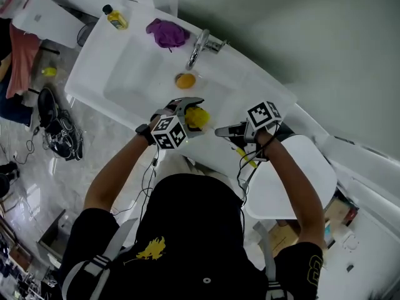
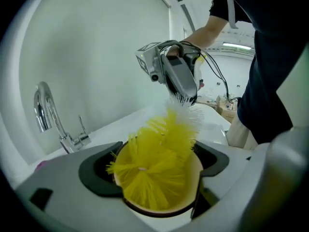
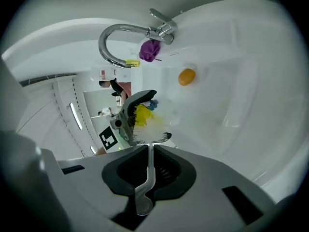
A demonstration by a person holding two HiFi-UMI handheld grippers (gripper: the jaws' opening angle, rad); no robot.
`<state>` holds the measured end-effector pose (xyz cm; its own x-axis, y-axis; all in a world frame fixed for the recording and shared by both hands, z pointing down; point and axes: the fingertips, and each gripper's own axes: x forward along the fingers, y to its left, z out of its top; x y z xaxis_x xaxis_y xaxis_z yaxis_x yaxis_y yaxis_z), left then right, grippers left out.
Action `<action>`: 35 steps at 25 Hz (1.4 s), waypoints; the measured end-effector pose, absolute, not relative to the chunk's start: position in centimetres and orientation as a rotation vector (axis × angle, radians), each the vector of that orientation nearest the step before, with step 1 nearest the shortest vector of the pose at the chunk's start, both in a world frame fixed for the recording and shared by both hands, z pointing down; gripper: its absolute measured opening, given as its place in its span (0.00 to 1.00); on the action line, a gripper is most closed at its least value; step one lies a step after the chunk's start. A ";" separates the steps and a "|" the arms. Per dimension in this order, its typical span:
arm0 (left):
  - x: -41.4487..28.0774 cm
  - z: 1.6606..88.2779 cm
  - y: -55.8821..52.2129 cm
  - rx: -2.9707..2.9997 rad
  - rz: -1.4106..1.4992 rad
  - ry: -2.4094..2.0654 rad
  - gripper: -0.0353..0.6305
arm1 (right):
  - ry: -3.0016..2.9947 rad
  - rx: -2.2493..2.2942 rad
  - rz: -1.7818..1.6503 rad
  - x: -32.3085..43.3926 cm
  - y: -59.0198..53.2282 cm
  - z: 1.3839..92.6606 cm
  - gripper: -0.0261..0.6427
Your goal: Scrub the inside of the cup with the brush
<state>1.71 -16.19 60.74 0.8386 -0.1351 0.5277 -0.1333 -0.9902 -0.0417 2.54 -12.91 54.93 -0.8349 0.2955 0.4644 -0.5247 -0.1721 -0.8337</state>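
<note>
The left gripper (image 1: 195, 114) clamps the cup (image 2: 200, 172) steady over the sink (image 1: 134, 74) so the right gripper (image 3: 148, 149), pinching the brush (image 2: 154, 163) handle, can scrub inside

Brush (image 2: 157, 166) in cup (image 2: 195, 180) — sink (image 1: 134, 83) below, faucet (image 1: 196, 50) behind.

Yellow brush (image 2: 154, 170) fills the cream cup (image 2: 193, 175), white bristles outside
</note>
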 end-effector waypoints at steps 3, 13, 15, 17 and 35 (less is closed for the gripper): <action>1.1 60.6 -17.0 -3.006 -0.864 0.267 0.74 | -1.582 0.262 1.991 2.3 -12.1 54.4 0.13; 1.4 61.8 -17.7 -2.788 -0.998 0.269 0.73 | -1.552 0.318 1.891 2.1 -14.2 55.8 0.13; 1.6 61.9 -17.6 -2.734 -1.019 0.251 0.73 | -1.513 0.303 1.900 2.2 -13.3 56.5 0.13; 1.8 62.1 -17.3 -2.710 -1.043 0.234 0.73 | -1.488 0.272 1.890 1.2 -11.9 56.5 0.13; 2.9 62.8 -14.3 -2.793 -0.966 0.131 0.73 | -1.555 0.381 1.952 1.0 -14.7 56.5 0.13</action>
<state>2.90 -14.30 62.78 0.7847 -0.1426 0.6032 -0.0238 -0.9794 -0.2007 1.03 -14.70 56.53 -0.7742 0.2786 0.5683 -0.6162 -0.1270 -0.7772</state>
